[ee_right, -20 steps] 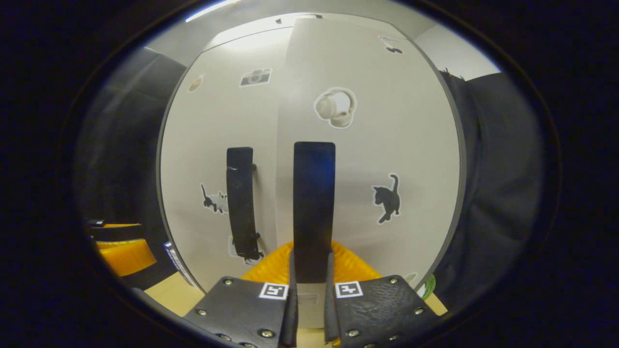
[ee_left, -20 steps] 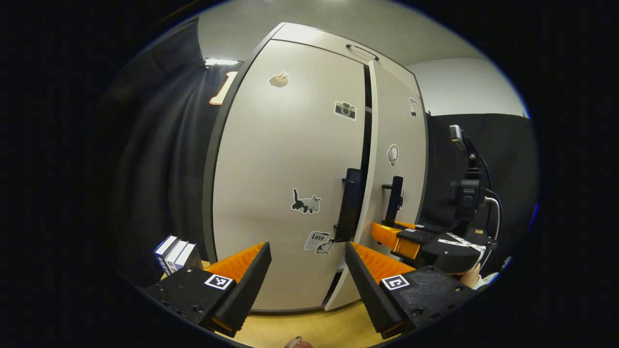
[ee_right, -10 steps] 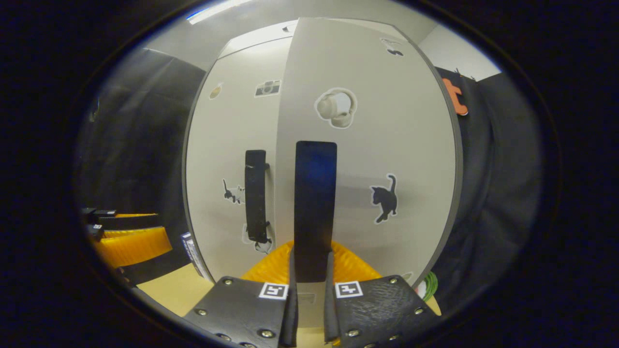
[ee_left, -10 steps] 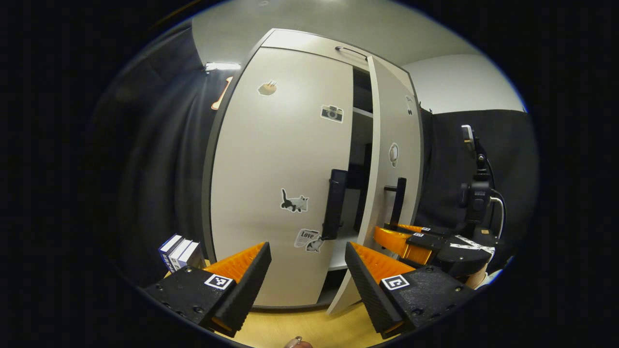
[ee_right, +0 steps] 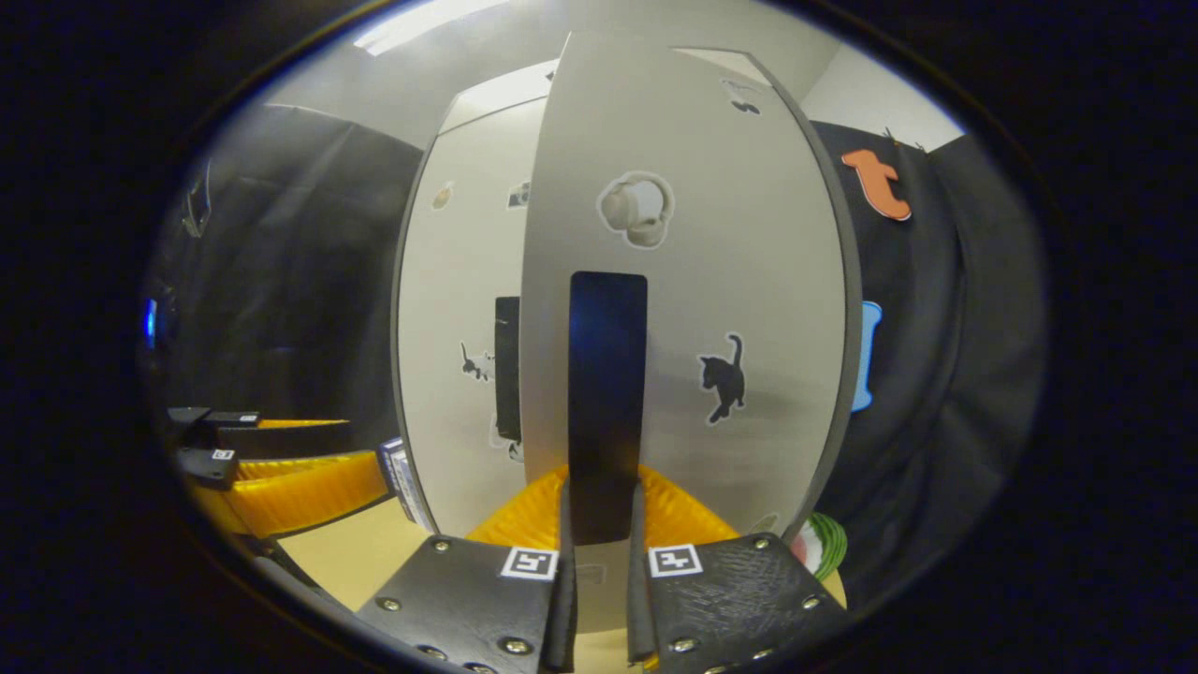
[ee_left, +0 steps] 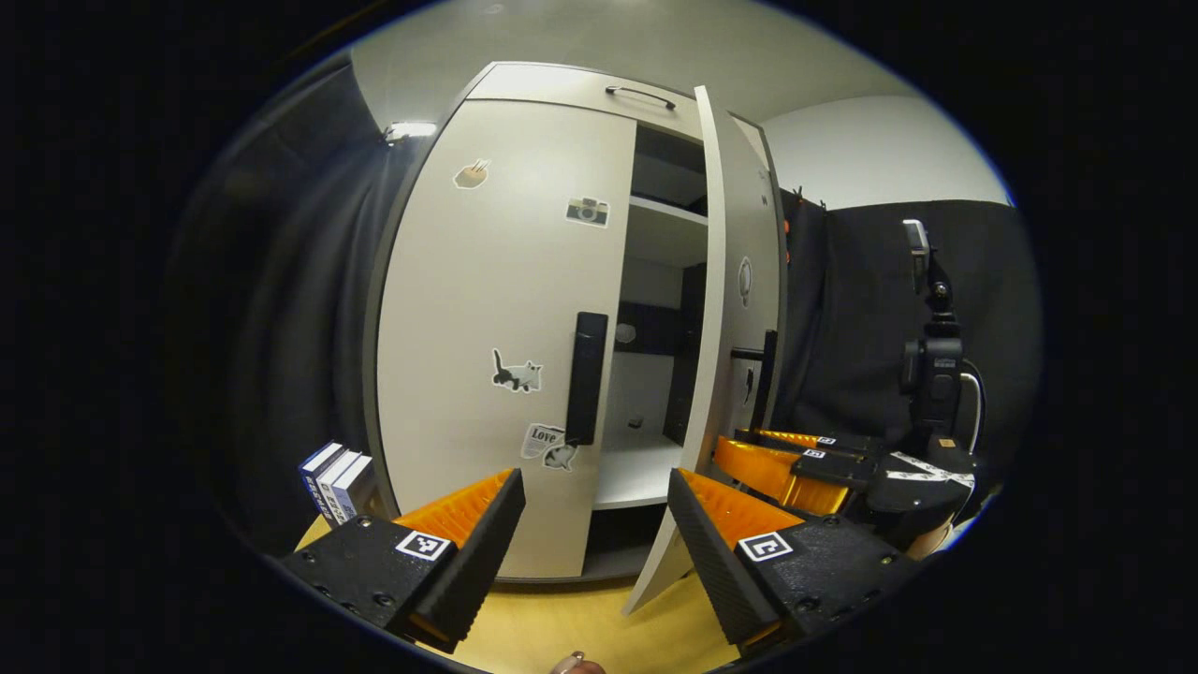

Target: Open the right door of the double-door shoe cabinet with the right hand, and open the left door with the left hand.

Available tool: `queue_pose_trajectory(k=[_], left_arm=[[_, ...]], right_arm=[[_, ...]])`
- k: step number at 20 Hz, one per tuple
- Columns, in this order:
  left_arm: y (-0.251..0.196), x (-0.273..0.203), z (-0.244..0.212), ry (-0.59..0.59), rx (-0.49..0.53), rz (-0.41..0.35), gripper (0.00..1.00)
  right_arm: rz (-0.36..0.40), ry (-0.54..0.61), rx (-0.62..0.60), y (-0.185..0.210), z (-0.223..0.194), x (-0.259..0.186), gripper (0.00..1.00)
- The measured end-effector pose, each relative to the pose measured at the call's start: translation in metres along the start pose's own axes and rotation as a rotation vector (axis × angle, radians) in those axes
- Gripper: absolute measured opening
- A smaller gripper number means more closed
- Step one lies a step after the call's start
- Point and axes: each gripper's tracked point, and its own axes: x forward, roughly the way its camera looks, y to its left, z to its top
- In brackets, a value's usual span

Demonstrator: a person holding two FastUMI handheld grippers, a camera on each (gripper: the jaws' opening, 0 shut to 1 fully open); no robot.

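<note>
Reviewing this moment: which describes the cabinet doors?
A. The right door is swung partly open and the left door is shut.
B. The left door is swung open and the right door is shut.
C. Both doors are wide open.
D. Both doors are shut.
A: in the left gripper view the right door stands swung out, exposing shelves, while the left door lies flush; the right gripper is clamped on the right door's handle.

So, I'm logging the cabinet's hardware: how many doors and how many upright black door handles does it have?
Doors: 2 (left door, right door)
Door handles: 2 (left handle, right handle)
Total: 4
</note>
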Motion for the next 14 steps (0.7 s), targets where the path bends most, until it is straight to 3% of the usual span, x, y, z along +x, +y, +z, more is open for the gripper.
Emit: queue_pose_trajectory(k=[9,14], left_arm=[[-0.064,-0.007,-0.006,0.002,0.009,-0.050,0.96],[-0.078,-0.007,-0.004,-0.009,0.016,-0.051,0.96]], right_arm=[[0.010,-0.005,0.037,-0.033,-0.002,-0.046,0.21],[0.007,-0.007,0.072,-0.051,-0.003,-0.065,0.21]])
